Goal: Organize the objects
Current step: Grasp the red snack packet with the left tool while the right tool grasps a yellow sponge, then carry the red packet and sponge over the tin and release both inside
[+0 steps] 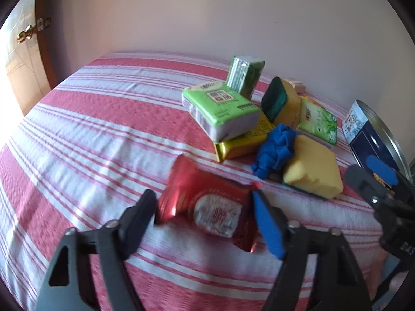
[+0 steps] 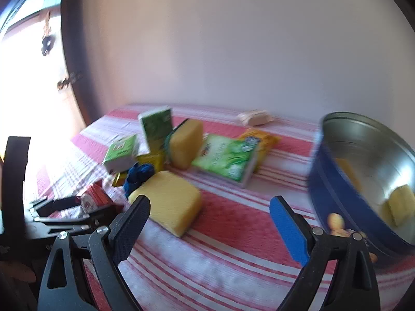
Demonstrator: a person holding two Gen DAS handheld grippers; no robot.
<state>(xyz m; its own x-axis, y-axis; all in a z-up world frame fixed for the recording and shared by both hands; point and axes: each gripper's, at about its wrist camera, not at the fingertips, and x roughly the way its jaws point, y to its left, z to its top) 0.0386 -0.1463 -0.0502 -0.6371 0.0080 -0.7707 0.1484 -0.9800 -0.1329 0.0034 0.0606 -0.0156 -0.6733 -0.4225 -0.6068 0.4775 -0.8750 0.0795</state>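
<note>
Your left tongs are clamped on the red snack packet on the striped table; your right tongs gape wide, empty, beside the blue tin.

Blue tin cut off at right edge; gold packet half-hidden under tissue pack.

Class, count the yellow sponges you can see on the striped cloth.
2: one yellow sponge lies flat nearest the camera; another yellow sponge with a green scouring side stands tilted behind it. Others may be hidden.
</note>
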